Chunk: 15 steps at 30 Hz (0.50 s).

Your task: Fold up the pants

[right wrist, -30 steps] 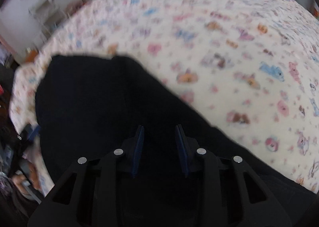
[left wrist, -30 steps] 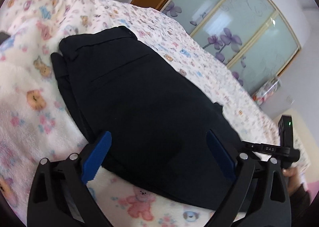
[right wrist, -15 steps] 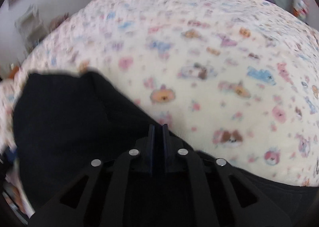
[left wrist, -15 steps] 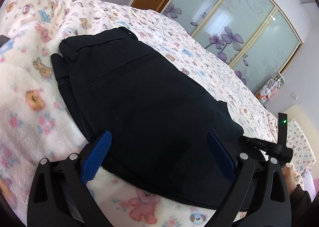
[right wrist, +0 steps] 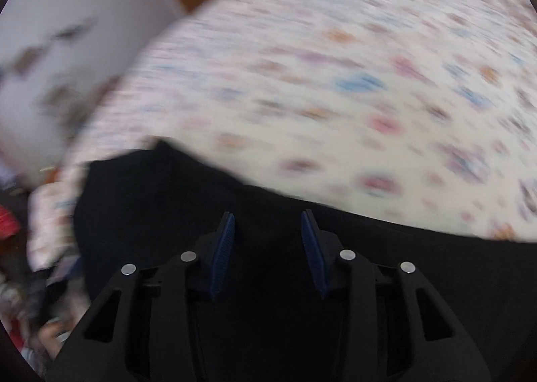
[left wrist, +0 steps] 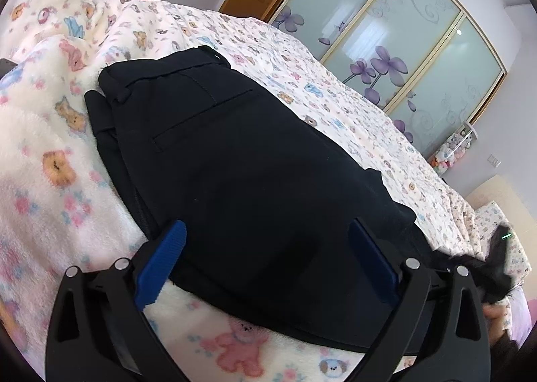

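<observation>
Since a moment ago, right gripper point(right wrist: 266, 239): swung sideways over folded black pants point(left wrist: 241, 187) lying mid-blanket point(left wrist: 50, 200), jaws opening, nothing pinched; left gripper point(left wrist: 265, 264): spread, empty, beside pants' near edge; advice: clear cloth fully before lifting.

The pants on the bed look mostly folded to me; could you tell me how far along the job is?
Done: the black pants lie folded in a stacked bundle on the bear-print blanket, back pocket up. In hand: nothing; the left claw stands wide open, and the right claw is opening above the cloth. Left: perhaps a final tidy of the offset layer edges.
</observation>
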{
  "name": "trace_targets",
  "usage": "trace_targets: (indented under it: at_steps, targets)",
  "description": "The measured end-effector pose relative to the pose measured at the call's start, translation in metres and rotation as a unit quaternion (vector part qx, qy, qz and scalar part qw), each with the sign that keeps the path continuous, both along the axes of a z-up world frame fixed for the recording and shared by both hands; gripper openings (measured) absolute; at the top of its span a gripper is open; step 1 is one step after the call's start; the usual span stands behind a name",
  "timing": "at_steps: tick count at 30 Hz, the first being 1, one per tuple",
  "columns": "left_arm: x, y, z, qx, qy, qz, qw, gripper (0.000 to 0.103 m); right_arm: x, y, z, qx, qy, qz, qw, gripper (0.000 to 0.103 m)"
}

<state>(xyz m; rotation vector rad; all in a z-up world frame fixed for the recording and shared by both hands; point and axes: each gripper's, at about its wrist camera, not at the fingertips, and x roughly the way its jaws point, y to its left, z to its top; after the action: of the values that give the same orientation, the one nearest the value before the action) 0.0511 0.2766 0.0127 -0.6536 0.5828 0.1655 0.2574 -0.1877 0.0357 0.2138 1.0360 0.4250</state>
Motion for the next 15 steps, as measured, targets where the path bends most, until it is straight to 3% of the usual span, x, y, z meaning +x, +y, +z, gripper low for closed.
trace_targets:
  at_steps: [3, 6, 8, 12, 15]
  targets:
    - [-0.003, 0.001, 0.000, -0.005, -0.009, -0.002, 0.9999, 0.097, 0.011, -0.033, -0.020, 0.097, 0.045, -0.047, 0.993, 0.031]
    - [-0.007, 0.002, 0.003, -0.013, -0.024, -0.002, 0.9996, 0.097, -0.007, -0.034, -0.002, 0.079, 0.009, -0.037, 0.996, 0.034]
    - [-0.013, 0.004, 0.011, -0.024, -0.046, 0.001, 0.9986, 0.097, -0.024, -0.042, 0.009, 0.097, -0.011, -0.024, 0.995, 0.039]
    - [-0.033, 0.020, 0.036, -0.036, -0.136, 0.019, 0.9899, 0.101, -0.056, -0.062, 0.017, 0.127, -0.023, -0.015, 0.992, 0.050]
    - [-0.027, 0.039, 0.040, -0.043, -0.143, 0.022, 0.9886, 0.101, -0.076, -0.076, 0.008, 0.137, -0.019, -0.015, 0.990, 0.051]
